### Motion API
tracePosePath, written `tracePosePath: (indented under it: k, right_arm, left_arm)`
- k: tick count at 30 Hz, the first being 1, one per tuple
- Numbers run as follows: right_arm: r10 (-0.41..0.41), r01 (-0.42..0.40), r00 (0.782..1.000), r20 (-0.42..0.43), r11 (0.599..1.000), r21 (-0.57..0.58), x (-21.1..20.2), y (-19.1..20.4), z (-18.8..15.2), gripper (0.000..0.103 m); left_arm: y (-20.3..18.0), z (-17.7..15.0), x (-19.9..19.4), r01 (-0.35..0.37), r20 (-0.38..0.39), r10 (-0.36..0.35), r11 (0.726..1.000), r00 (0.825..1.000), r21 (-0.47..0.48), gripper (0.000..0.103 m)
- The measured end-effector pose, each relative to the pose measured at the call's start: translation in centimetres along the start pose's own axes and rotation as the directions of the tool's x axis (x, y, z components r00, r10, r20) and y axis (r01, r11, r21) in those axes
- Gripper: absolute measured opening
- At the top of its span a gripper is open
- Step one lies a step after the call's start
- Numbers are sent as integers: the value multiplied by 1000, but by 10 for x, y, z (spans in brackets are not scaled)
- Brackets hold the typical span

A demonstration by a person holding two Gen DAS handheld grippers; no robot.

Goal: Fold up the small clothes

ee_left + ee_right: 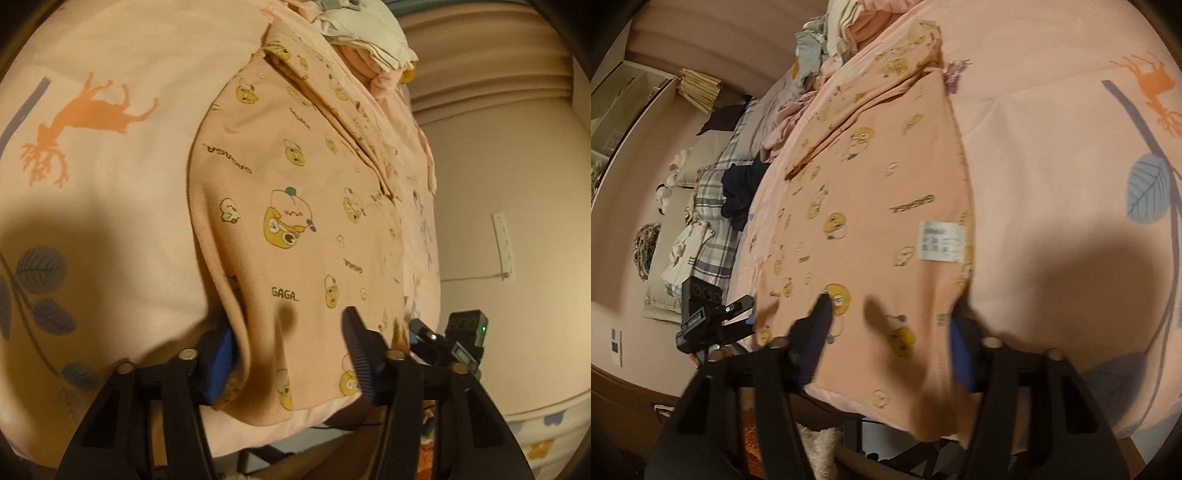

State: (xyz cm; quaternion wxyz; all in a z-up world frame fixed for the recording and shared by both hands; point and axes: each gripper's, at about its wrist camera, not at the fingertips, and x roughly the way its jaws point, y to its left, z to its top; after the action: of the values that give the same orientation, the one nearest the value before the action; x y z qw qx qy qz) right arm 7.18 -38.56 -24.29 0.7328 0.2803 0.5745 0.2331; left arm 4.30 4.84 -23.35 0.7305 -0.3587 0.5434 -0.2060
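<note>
Both claws, left (pixel 288 354) and right (pixel 890 343), clench the garment's (pixel 295 206) near hem; it stretches away lengthwise

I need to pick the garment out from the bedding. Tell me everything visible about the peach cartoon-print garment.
The peach garment looks like soft knit, printed with yellow cartoon figures and "GAGA" lettering. It lies spread fairly flat on the pink bedspread, with folds along its far part and its near edge reaching the bed's edge. A white care label shows near one side hem. The left hand-held gripper and right hand-held gripper each straddle its near edge.
</note>
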Motion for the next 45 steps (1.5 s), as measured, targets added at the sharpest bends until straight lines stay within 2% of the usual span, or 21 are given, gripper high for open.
tracePosePath:
  k: [2,4,8,12,15,18,21,23,28,31,33,36,37,39,41,42,43,45]
  right_arm:
    - [-28,28,1000,0,999,25,-1,-8,0,18]
    - [-36,36,999,14,999,28,-3,-12,0,10]
    - [-62,63,997,54,998,-23,-4,-5,0,7]
    - [-39,42,995,90,999,-26,-4,-2,7,7]
    - [-20,23,993,113,999,-28,-5,0,14,7]
    - [-5,12,989,147,999,-42,-9,5,21,7]
    - [-2,14,984,181,998,-65,-13,15,36,7]
    - [7,10,978,207,997,-83,-16,24,53,7]
    - [41,-10,963,266,993,-118,-23,44,108,7]
    - [10,27,958,286,992,-123,-17,51,151,7]
    - [-12,47,958,288,992,-114,-7,49,177,7]
    - [-69,96,959,276,992,-84,13,37,209,7]
    - [-94,117,959,266,991,-71,21,31,217,7]
    - [-159,176,957,243,983,-48,36,17,229,7]
    - [-225,236,949,223,971,-24,49,3,235,7]
    - [-229,238,950,212,971,-16,53,-4,237,7]
    - [-227,233,951,208,972,-3,56,-10,239,7]
    - [-228,229,953,198,973,22,60,-18,242,8]
  left_arm:
    - [0,0,4,-51,11,51,999,999,-4,26]
    - [3,0,4,-89,25,89,996,996,-17,13]
    - [-4,-2,-2,-151,85,148,988,985,31,7]
    - [-16,-4,-10,-177,160,161,980,974,90,6]
    - [-31,-5,-20,-241,248,203,961,947,135,6]
    - [-37,0,-26,-217,301,168,967,939,137,6]
    - [-42,16,-33,-165,338,115,979,934,124,6]
    - [-50,30,-34,-154,355,105,982,929,113,6]
    - [-81,83,-31,-226,399,152,963,904,145,6]
    - [-96,120,-19,-312,409,212,930,888,196,6]
    - [-94,144,-11,-304,427,207,937,880,173,6]
    - [-82,182,10,-252,414,181,960,892,125,6]
    - [-78,194,19,-255,406,188,960,894,117,6]
    - [-72,215,41,-315,386,249,941,888,119,6]
    - [-68,227,64,-388,372,311,909,875,152,6]
    - [-64,229,73,-414,359,338,896,870,162,6]
    - [-60,231,79,-432,348,361,889,865,152,6]
    - [-51,235,84,-413,340,351,901,872,130,6]
